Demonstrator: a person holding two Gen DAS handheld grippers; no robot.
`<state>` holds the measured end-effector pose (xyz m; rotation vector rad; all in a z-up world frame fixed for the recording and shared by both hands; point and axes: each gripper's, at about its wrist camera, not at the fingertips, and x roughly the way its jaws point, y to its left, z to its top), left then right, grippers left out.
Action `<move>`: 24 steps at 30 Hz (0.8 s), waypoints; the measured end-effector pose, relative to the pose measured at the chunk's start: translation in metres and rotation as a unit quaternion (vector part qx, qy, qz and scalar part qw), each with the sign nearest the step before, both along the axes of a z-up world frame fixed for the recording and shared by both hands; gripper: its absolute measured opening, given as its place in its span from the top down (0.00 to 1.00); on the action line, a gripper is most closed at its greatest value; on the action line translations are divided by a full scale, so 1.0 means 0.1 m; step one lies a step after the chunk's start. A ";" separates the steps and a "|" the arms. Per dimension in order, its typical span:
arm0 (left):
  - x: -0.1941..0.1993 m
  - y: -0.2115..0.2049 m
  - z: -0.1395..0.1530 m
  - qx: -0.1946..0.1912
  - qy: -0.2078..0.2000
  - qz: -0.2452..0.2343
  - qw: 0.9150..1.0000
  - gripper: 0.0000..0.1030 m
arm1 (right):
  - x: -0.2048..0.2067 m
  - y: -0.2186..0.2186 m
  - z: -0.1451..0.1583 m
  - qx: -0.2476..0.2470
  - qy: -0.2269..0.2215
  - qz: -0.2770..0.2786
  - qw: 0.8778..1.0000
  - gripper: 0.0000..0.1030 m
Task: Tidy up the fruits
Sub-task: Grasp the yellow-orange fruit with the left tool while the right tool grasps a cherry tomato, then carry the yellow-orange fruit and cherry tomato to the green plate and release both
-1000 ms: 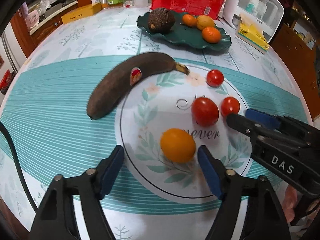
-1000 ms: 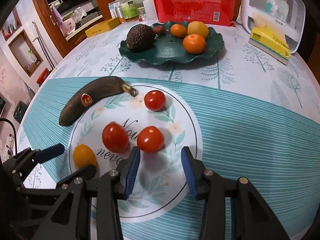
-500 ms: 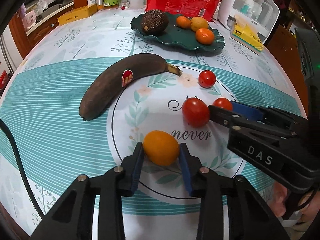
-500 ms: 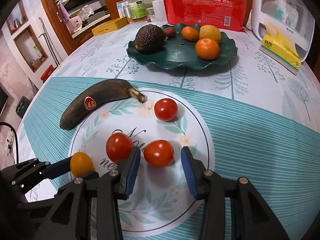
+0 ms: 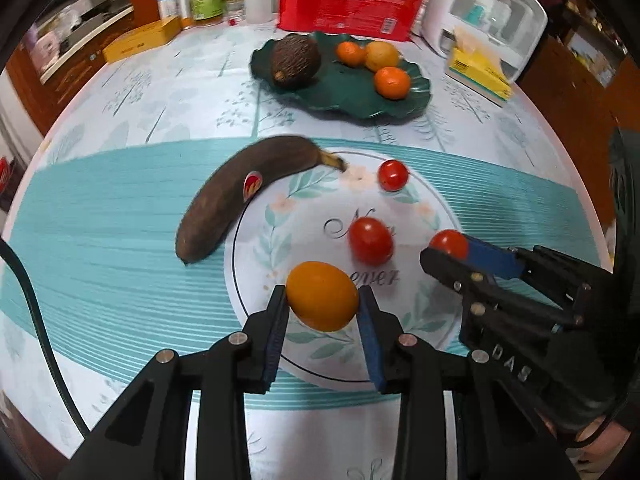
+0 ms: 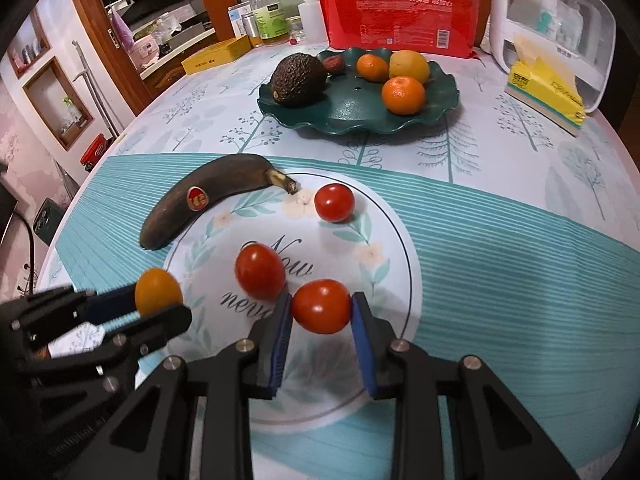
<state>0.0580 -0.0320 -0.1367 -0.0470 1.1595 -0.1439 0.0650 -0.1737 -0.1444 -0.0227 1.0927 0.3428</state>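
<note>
My left gripper (image 5: pixel 323 304) is shut on an orange-yellow tomato (image 5: pixel 322 296) and holds it just above the table; it also shows in the right wrist view (image 6: pixel 157 291). My right gripper (image 6: pixel 320 312) is shut on a red tomato (image 6: pixel 321 306), seen partly in the left wrist view (image 5: pixel 448 243). Two more red tomatoes (image 6: pixel 260 271) (image 6: pixel 334 202) lie on the round printed mat (image 6: pixel 384 240). A dark overripe banana (image 6: pixel 212 192) lies at the mat's left edge. A dark green plate (image 6: pixel 352 114) at the back holds an avocado (image 6: pixel 298 79) and several citrus fruits.
A red package (image 6: pixel 400 12), bottles (image 6: pixel 272 14), a yellow box (image 6: pixel 216 54), a tissue pack (image 6: pixel 548 92) and a white appliance (image 6: pixel 560 20) stand along the table's far edge. A black cable (image 5: pixel 36 312) runs at the left.
Both grippers closed: the left on the orange-yellow tomato, the right on the red tomato. Both have since lifted their fruit slightly off the mat.
</note>
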 end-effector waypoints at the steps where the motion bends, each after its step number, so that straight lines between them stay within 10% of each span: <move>1: 0.02 -0.01 0.09 0.009 0.000 -0.007 1.000 0.68 | -0.03 -0.01 0.06 0.001 0.001 -0.003 1.000 0.71; 24: 1.65 0.08 1.68 0.108 -0.109 -0.133 0.979 0.68 | 0.78 -0.11 1.63 0.000 -0.120 -0.070 0.990 0.71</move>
